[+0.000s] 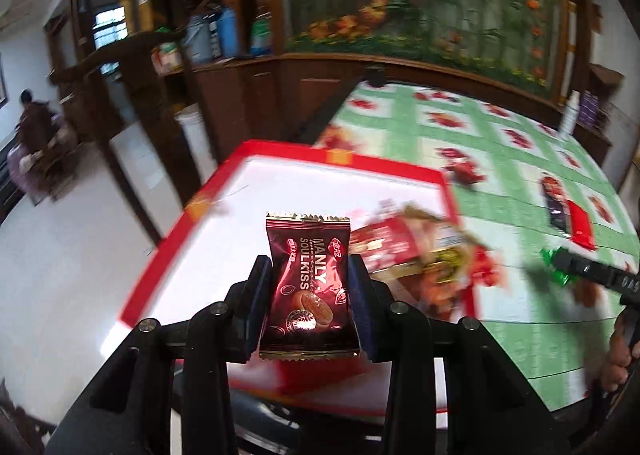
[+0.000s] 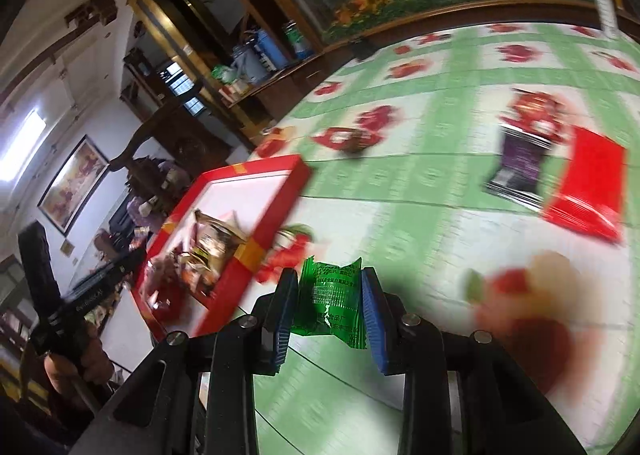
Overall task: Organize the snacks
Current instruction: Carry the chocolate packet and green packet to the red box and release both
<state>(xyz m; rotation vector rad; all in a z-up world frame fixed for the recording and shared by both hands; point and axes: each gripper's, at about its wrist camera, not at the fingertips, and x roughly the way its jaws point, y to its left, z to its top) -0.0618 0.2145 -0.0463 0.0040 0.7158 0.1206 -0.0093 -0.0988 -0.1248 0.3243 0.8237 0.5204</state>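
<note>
In the left wrist view, a dark red candy packet [image 1: 308,287] was clamped upright between the blue pads of the left tool [image 1: 309,275], whose jaws were closed most of the way onto the wrapper. The packet was held above the near part of a red-rimmed white box [image 1: 434,174], which stood on a table [image 1: 520,327] covered in a green and white flowered cloth. A blurred heap of wrapped snacks [image 1: 416,251] lay inside the box, at its right side. Beyond the box's right rim, the right tool [image 1: 558,261] was seen with a green candy [image 1: 554,265] at its tip.

In the right wrist view, the green candy [image 2: 330,301] was pinched between the pads of the right tool [image 2: 330,295], the jaws narrowed onto it, over the table [image 2: 420,215] just right of the box [image 2: 240,283]. The snack heap [image 2: 204,255] was seen inside the box. A purple packet [image 2: 518,165] and a red packet [image 2: 588,185] lay well to the right of the box. A hand [image 2: 76,369] gripping the other tool's handle was seen left of the box.
</note>
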